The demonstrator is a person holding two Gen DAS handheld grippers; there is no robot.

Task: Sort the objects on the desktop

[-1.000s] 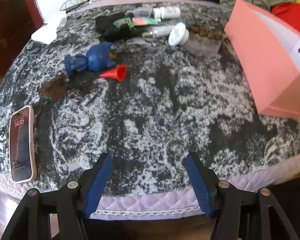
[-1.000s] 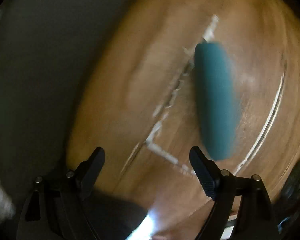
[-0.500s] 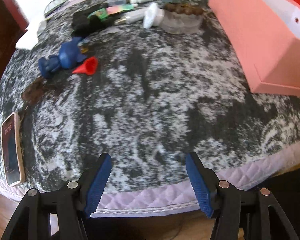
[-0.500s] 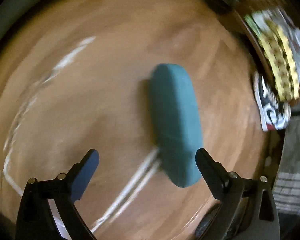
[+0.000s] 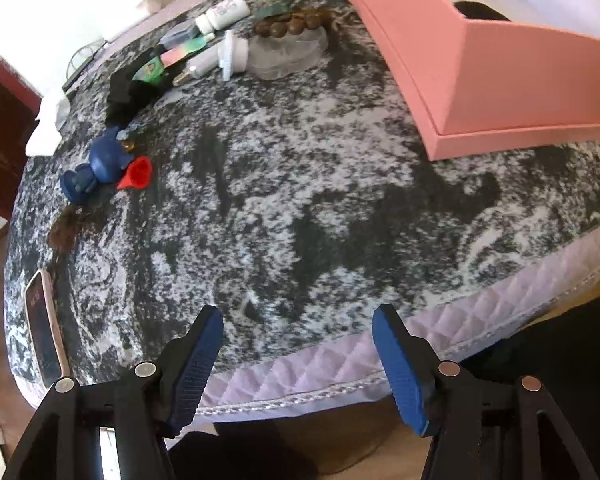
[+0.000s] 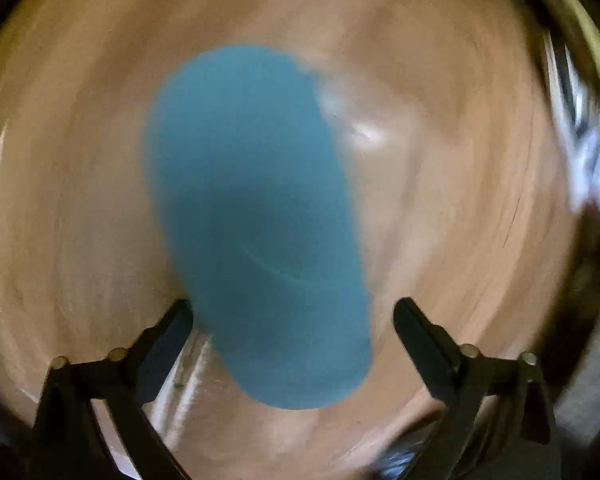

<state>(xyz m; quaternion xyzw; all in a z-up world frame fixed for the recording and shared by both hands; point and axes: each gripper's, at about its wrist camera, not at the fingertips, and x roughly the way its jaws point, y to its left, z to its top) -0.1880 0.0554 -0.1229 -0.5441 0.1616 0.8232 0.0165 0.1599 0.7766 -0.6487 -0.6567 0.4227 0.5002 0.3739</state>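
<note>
My left gripper point(image 5: 298, 334) is open and empty over the near quilted edge of a black-and-white mottled cloth point(image 5: 300, 208). On the cloth lie a blue toy figure point(image 5: 96, 168), a red cone point(image 5: 138, 174), a black item point(image 5: 130, 92), a white bottle point(image 5: 222, 12), a white cap point(image 5: 232, 54), brown beads point(image 5: 294, 26) and a phone point(image 5: 44, 322). A pink box point(image 5: 460, 60) stands open at the right. My right gripper point(image 6: 292, 312) is open above a wooden floor point(image 6: 440, 200), its jaws either side of the near end of a blurred teal oblong object point(image 6: 252, 208).
A brown tuft point(image 5: 64, 228) lies left of centre on the cloth. White paper point(image 5: 46, 132) hangs at the cloth's far left edge. Dark red wood point(image 5: 0, 128) stands at the left. Patterned items point(image 6: 588, 152) blur at the right wrist view's right edge.
The left gripper has swung so the pink box and clutter look closer and tilted. The right gripper has moved down toward the teal object, which now fills the space between its jaws.
</note>
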